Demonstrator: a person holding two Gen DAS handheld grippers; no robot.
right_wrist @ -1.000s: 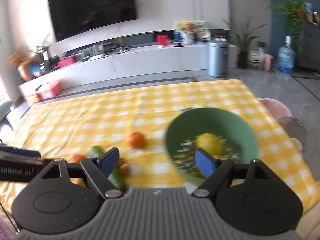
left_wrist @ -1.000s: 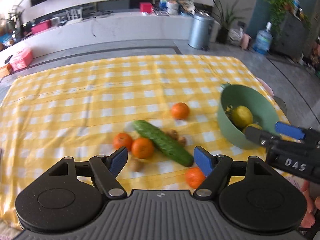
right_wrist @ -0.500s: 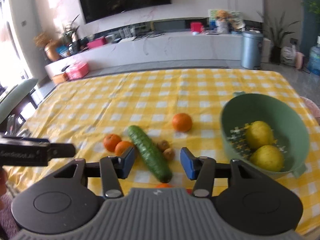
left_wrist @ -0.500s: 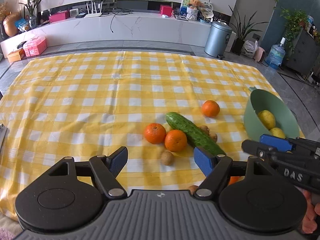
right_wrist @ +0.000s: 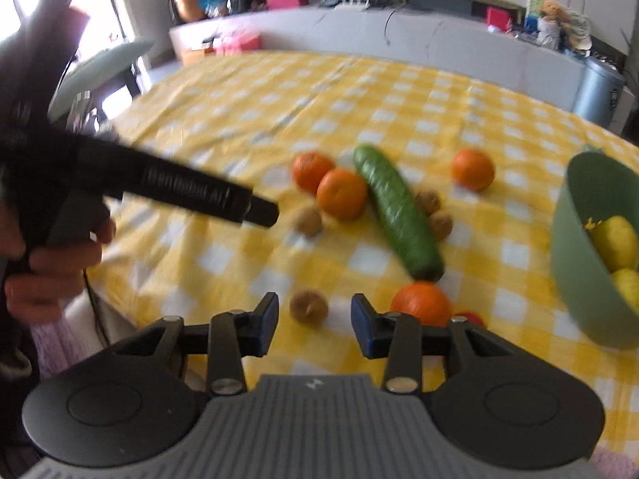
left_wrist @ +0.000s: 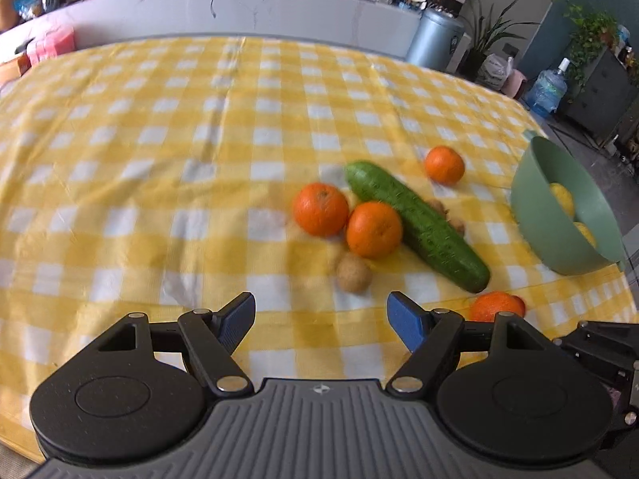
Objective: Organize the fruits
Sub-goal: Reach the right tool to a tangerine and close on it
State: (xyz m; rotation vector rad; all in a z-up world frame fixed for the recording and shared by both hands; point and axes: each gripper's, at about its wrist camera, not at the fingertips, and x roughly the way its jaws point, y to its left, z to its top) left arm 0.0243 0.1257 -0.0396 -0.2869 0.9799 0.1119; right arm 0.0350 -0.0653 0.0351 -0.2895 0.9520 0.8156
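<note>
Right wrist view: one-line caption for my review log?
Right tool, open and empty, above a walnut; oranges, cucumber and green bowl beyond.

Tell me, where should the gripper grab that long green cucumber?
Probably around the middle of the cucumber, coming from above with the fingers across its narrow width. It lies flat on the yellow checked cloth, long and slim, so a middle hold should balance. Two oranges crowd one side and small brown fruits the other, so go in carefully.

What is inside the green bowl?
Two yellow fruits sit inside the green bowl. One lies higher and the other lower, near the picture's edge. The bowl's wall hides its floor, so anything smaller lying down there cannot be seen.
</note>
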